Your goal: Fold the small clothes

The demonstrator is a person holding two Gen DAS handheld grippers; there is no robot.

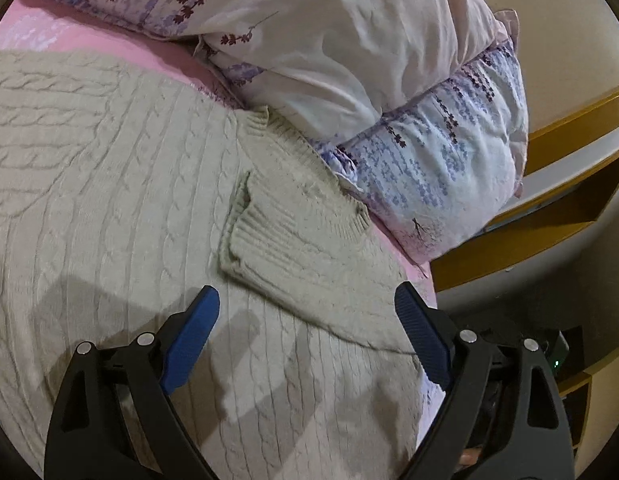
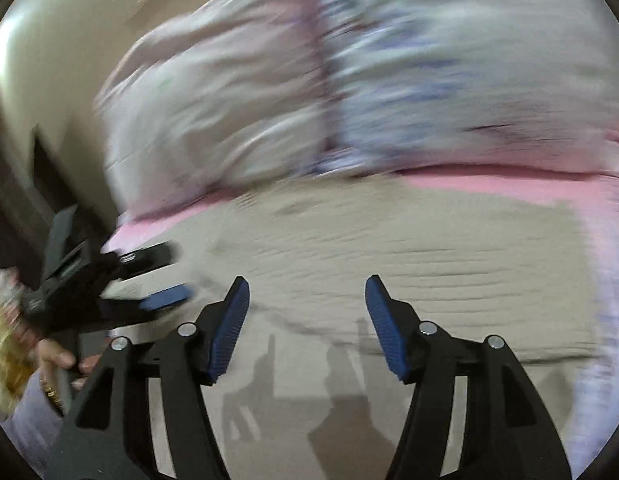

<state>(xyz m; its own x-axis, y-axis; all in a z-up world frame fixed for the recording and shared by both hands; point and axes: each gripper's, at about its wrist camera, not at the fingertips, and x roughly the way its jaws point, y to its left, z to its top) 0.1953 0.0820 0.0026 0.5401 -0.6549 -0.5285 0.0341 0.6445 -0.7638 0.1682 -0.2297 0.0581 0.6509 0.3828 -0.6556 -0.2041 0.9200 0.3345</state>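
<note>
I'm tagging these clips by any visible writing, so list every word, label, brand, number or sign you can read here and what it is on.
None: no readable text in either view.
Cream cable-knit sweater: no tag or label showing.
Floral-print pillows: flower pattern only, no writing.
Black grippers with blue pads, left gripper and right gripper: no markings visible.
Dark device with a green light at the left wrist view's right edge: too small to read.

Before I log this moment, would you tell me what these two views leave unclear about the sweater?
- Sweater, left wrist view: near and left parts cut off by the frame edge and the left claw.
- Right wrist view: motion blur smears the knit.
- Folded sleeve hides the fabric beneath.
</note>
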